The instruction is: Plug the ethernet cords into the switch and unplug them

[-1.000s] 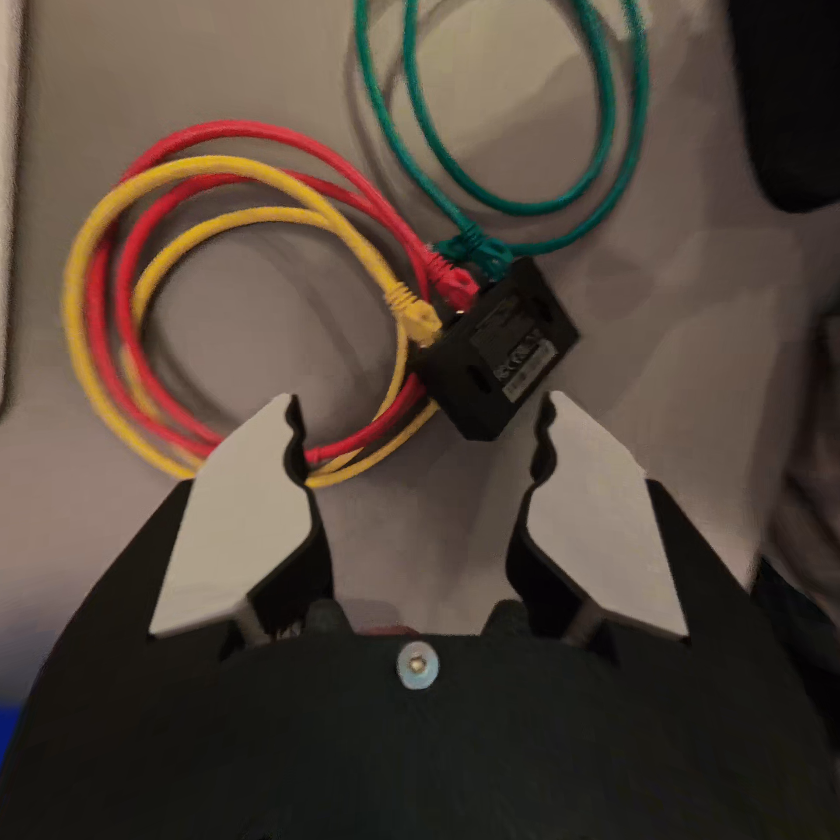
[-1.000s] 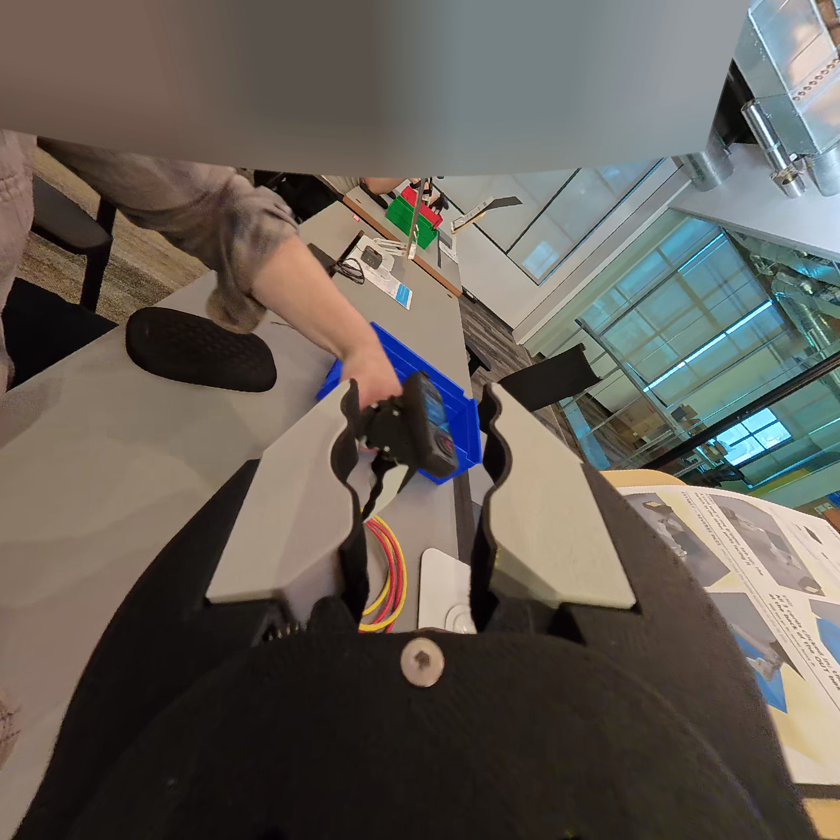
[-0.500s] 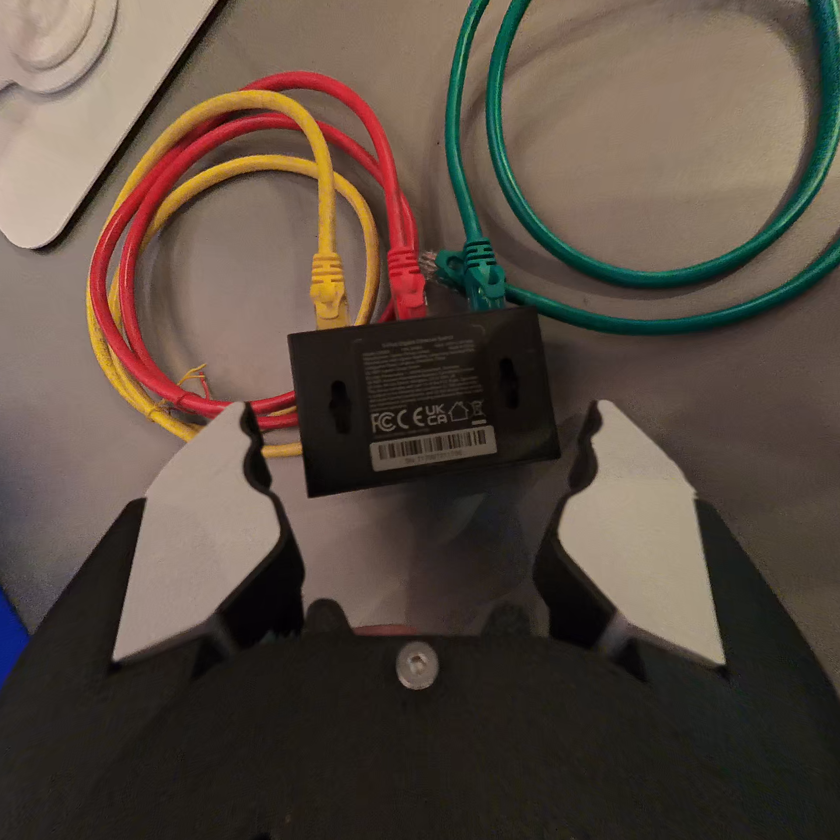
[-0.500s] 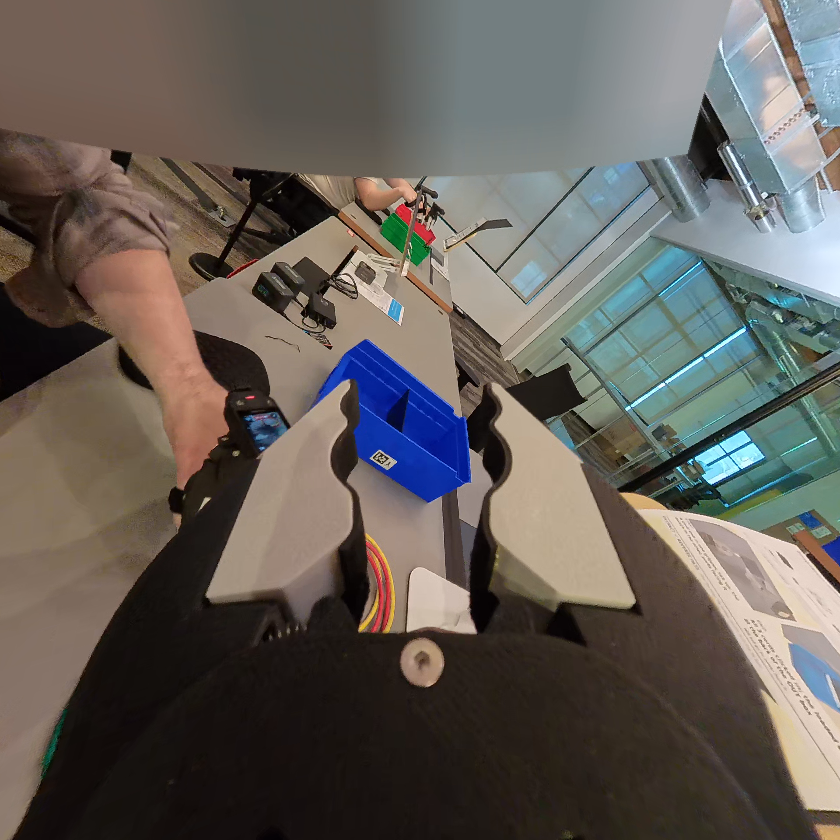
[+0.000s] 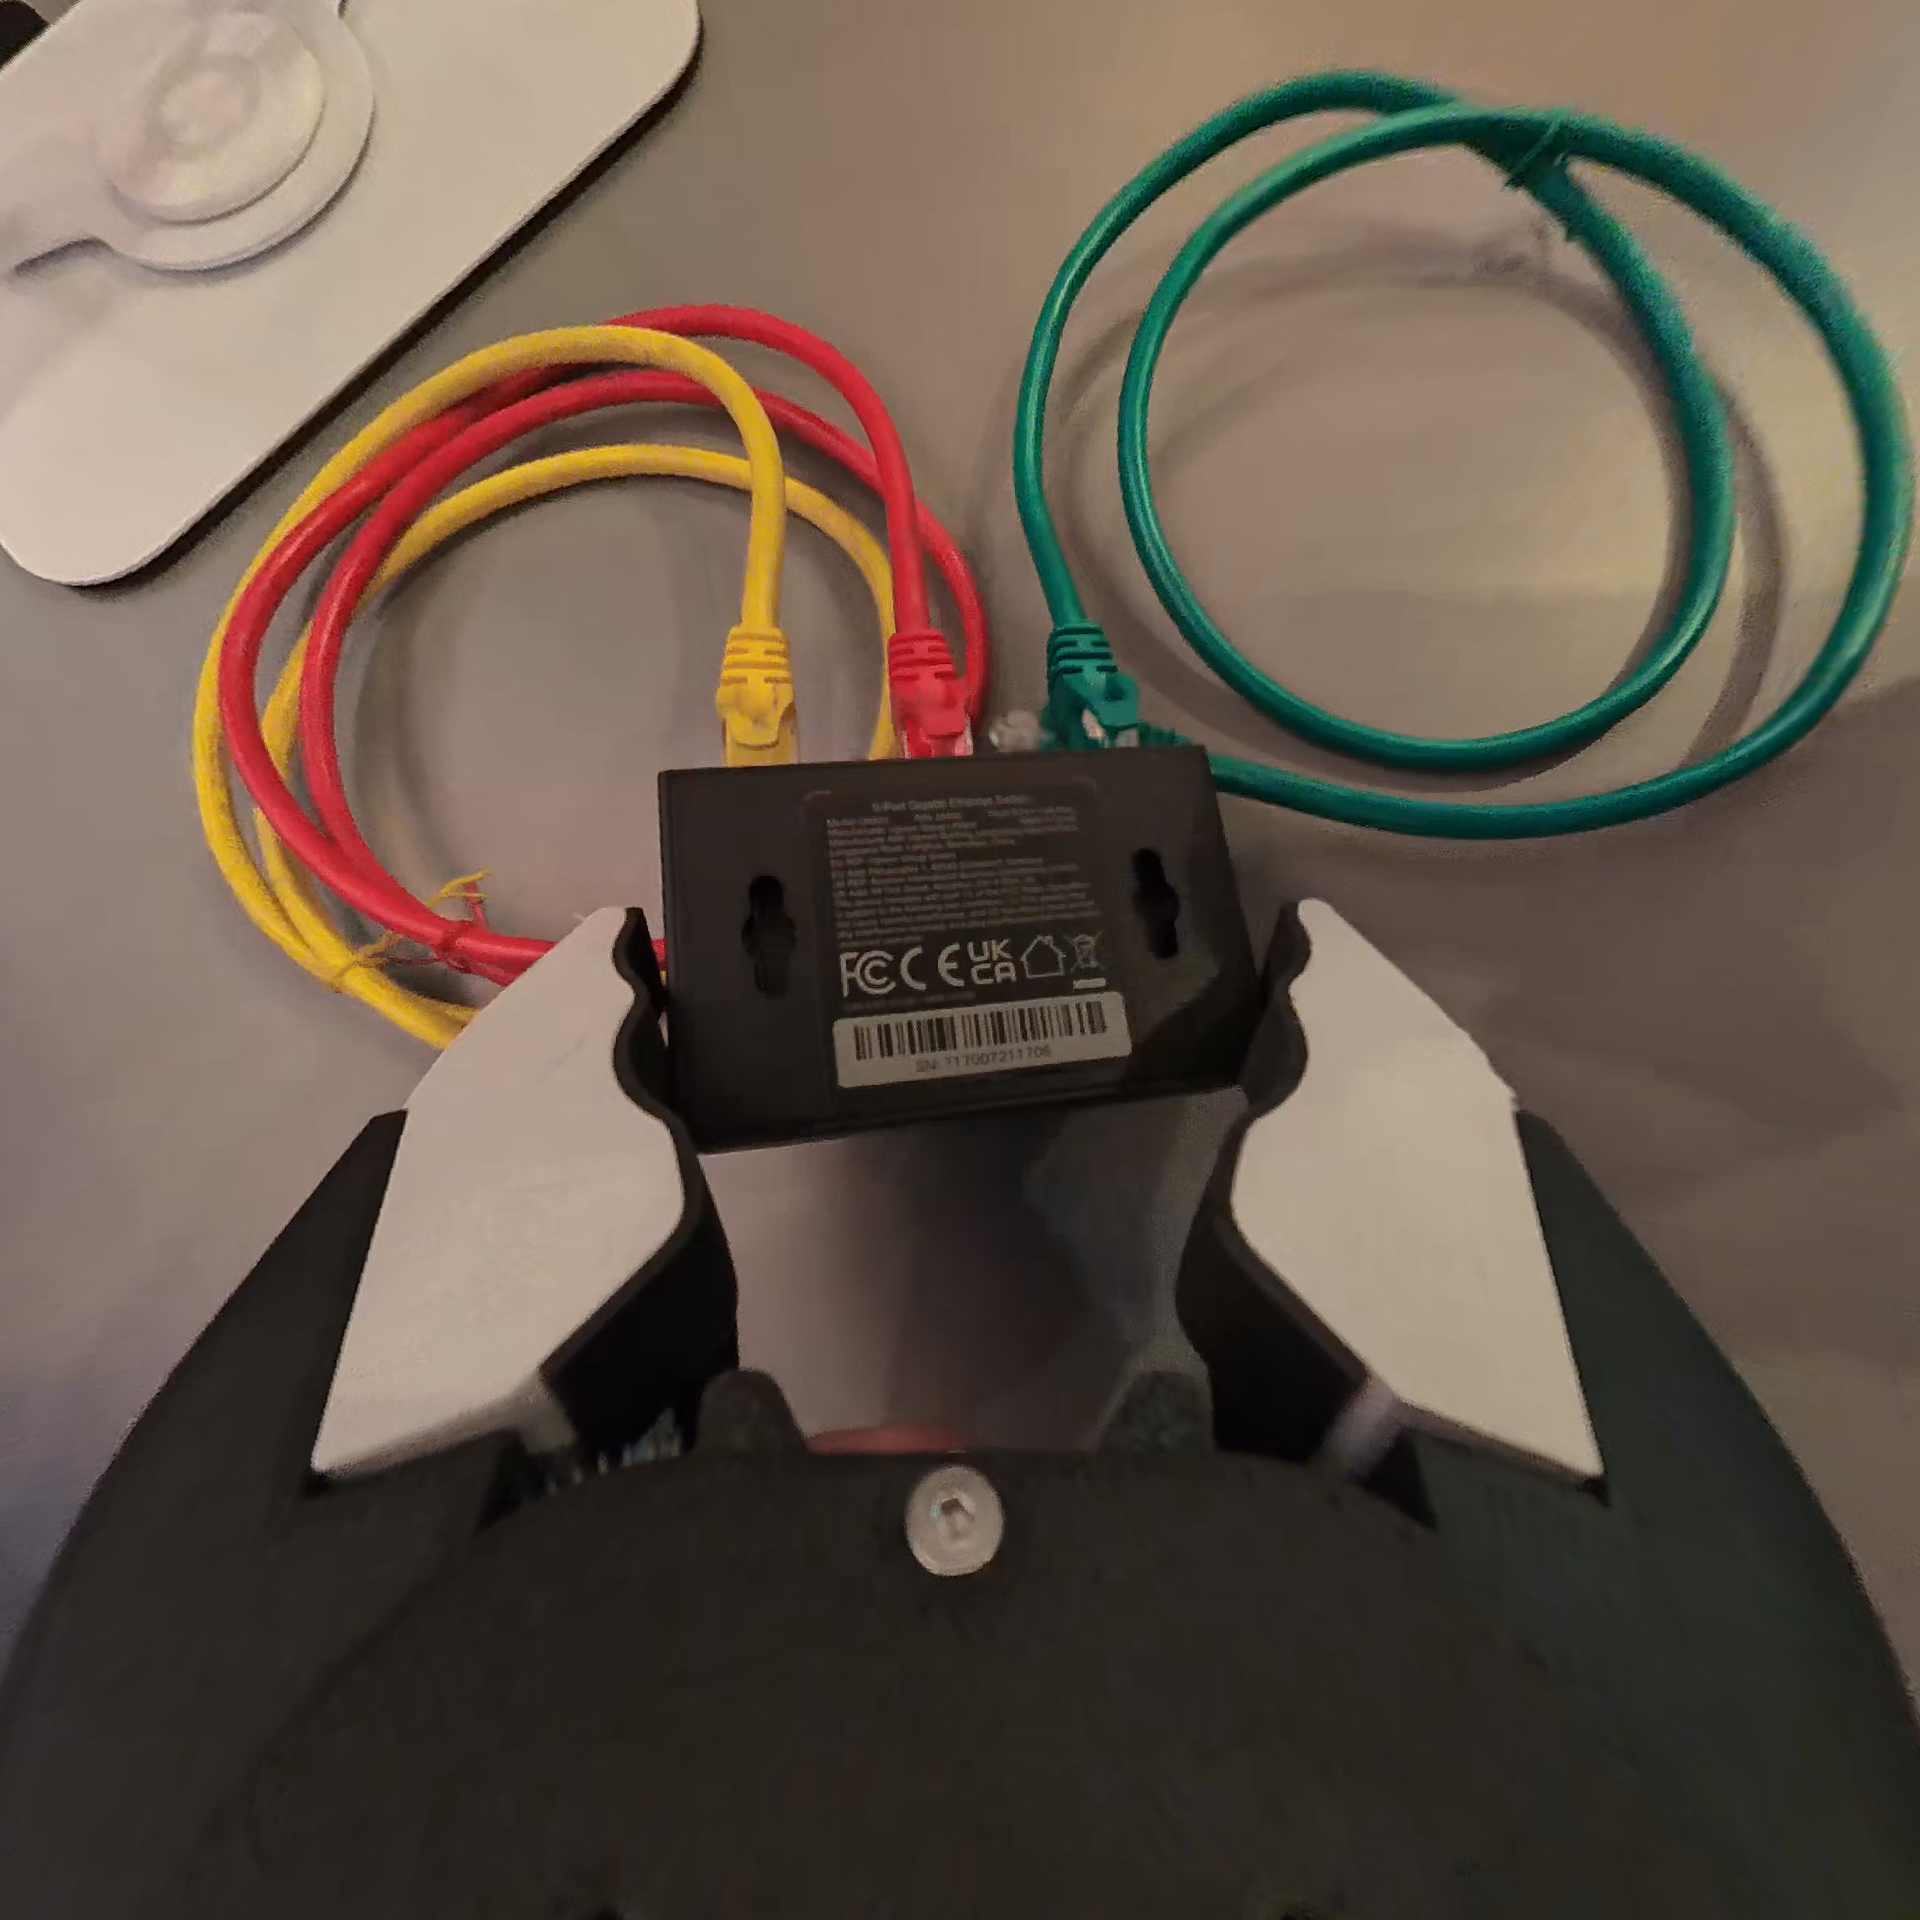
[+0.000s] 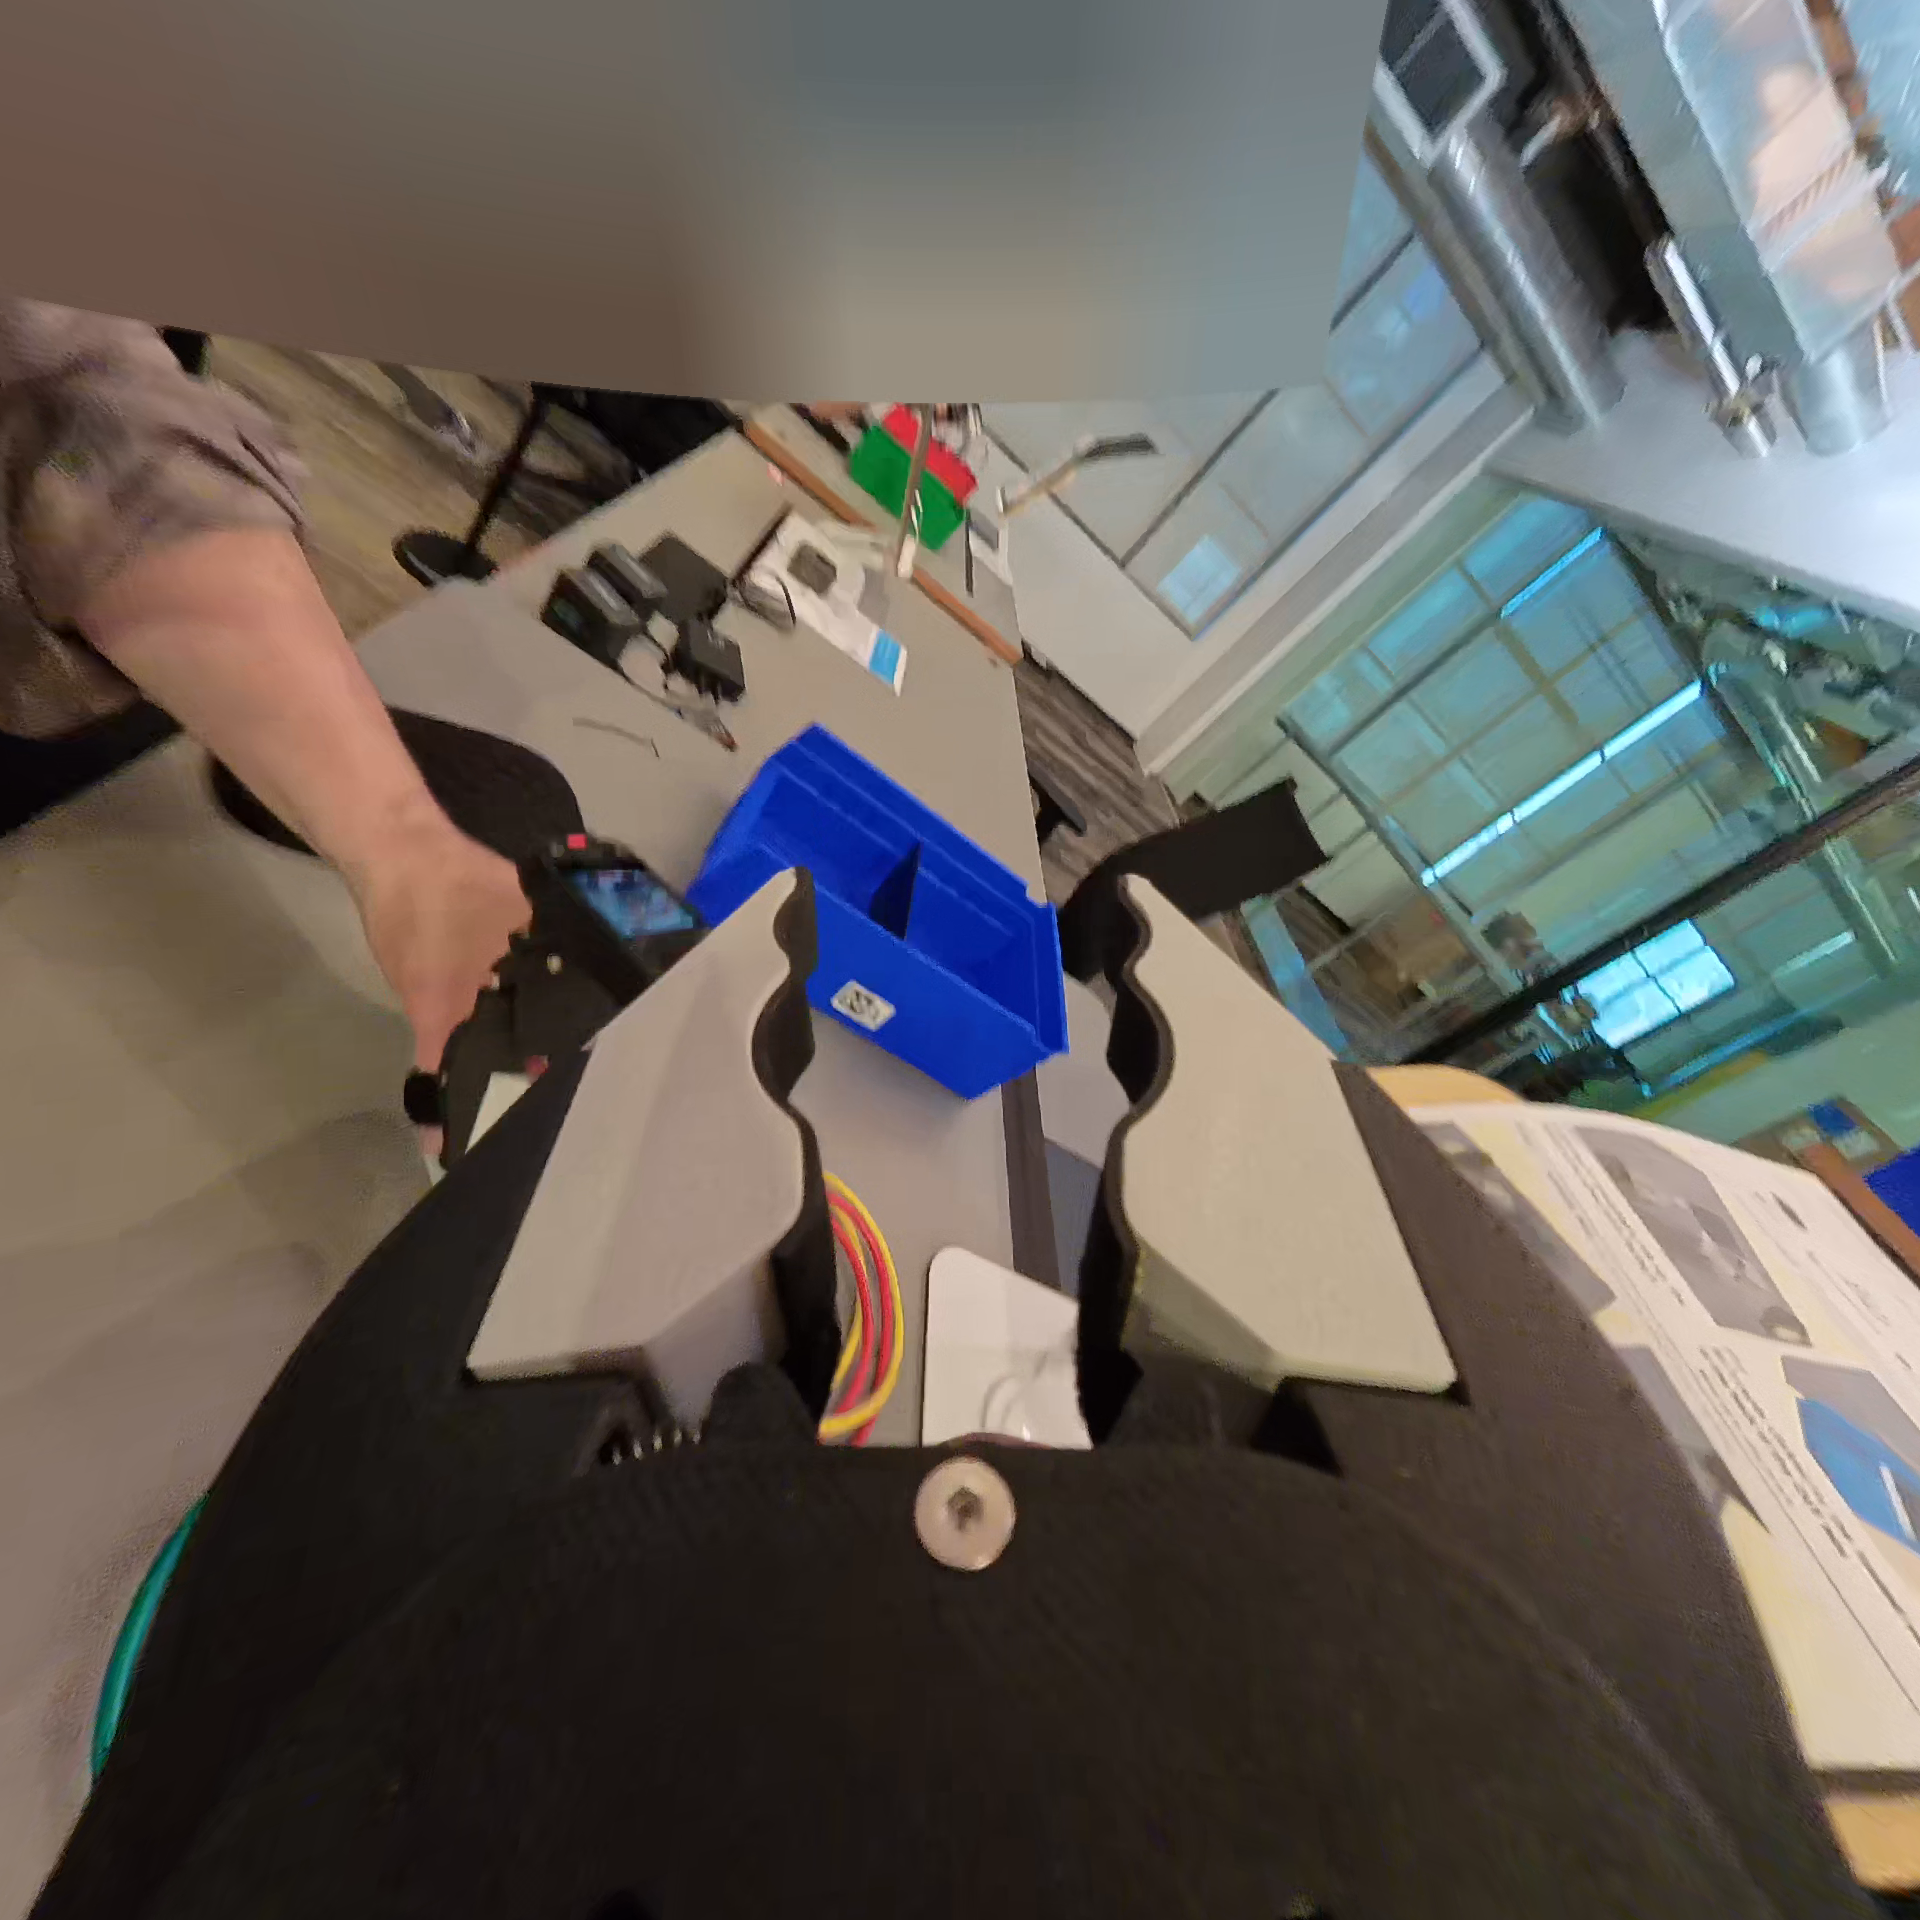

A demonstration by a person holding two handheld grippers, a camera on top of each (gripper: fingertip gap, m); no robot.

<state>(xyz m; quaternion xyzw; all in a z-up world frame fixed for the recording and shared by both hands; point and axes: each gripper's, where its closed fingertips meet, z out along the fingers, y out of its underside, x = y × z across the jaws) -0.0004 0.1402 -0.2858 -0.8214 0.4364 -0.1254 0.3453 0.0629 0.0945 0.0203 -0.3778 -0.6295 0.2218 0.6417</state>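
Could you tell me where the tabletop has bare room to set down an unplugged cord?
Bare grey tabletop lies right of the black switch, below the green cable loop. Another strip runs between the white pad and the green loop. Left of the switch it is crowded with yellow and red cable coils.

On your grey tabletop (image 6: 187, 1091) a blue bin (image 6: 894, 925) with a divider inside sits open, a small sticker on its near wall. A white flat plate (image 5: 239, 260) with a round raised boss lies at the far left. To your right lies a printed poster (image 6: 1662, 1299); beyond the bin sit black chargers (image 6: 644, 613) and green and red bins (image 6: 914, 483).
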